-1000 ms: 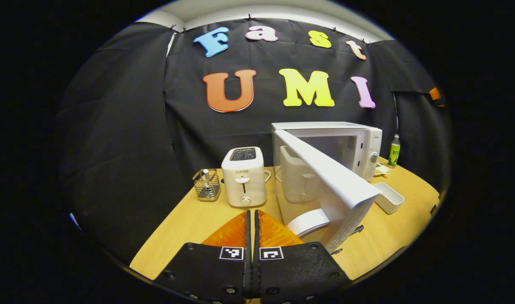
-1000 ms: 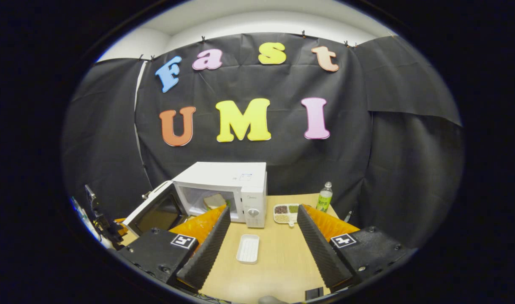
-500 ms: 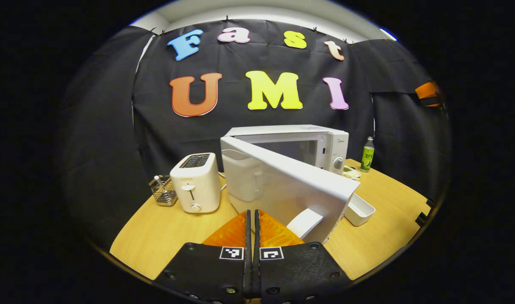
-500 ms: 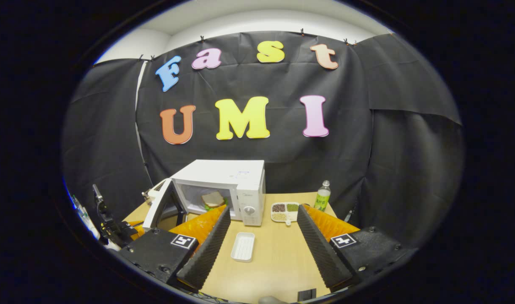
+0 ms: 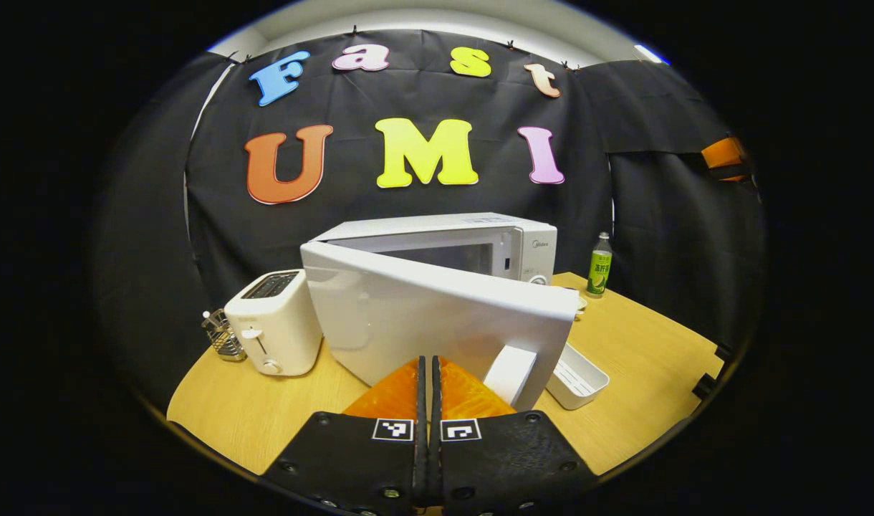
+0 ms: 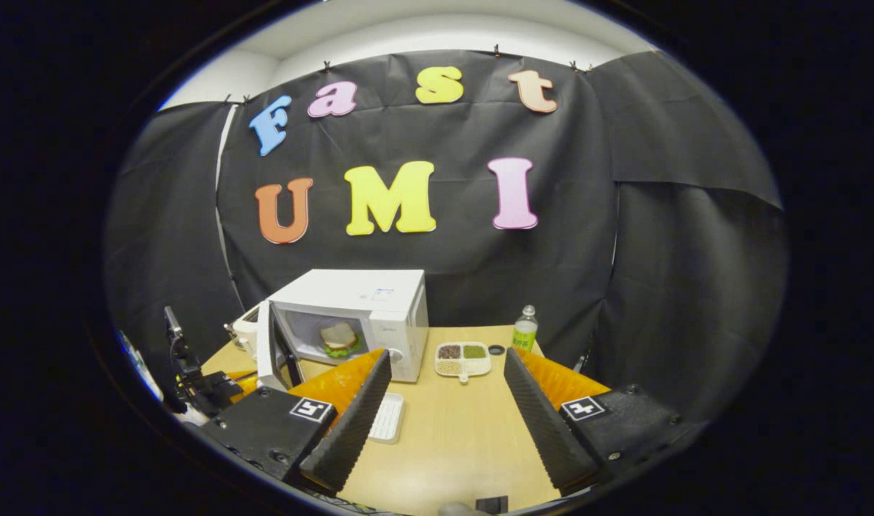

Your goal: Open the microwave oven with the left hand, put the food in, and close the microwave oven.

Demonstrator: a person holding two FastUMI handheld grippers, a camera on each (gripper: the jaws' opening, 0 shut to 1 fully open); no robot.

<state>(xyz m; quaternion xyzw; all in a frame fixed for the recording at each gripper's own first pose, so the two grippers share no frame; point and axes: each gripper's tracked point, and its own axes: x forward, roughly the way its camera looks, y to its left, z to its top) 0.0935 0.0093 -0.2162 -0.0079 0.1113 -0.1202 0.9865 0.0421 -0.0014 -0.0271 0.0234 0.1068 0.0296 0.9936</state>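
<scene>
Microwave (image 6: 358,315) is seen at bench (image 6: 451,437) rear w/ door (image 5: 437,322) partly ajar — sandwich (image 6: 339,338) is laid inside. Left tongs (image 5: 428,373) are pressed together w/ nothing between, tips just at door's outer face. Right tongs (image 6: 444,380) are spread wide — nothing held, above bench.

A white microwave oven (image 6: 365,315) stands on the wooden surface (image 6: 451,437), its door (image 6: 272,355) partly open at 9 o'clock, a sandwich (image 6: 339,338) inside. The right hand-held gripper (image 6: 444,401) hangs spread wide at 6 o'clock; a green bottle (image 6: 525,330) stands at 3 o'clock.
</scene>
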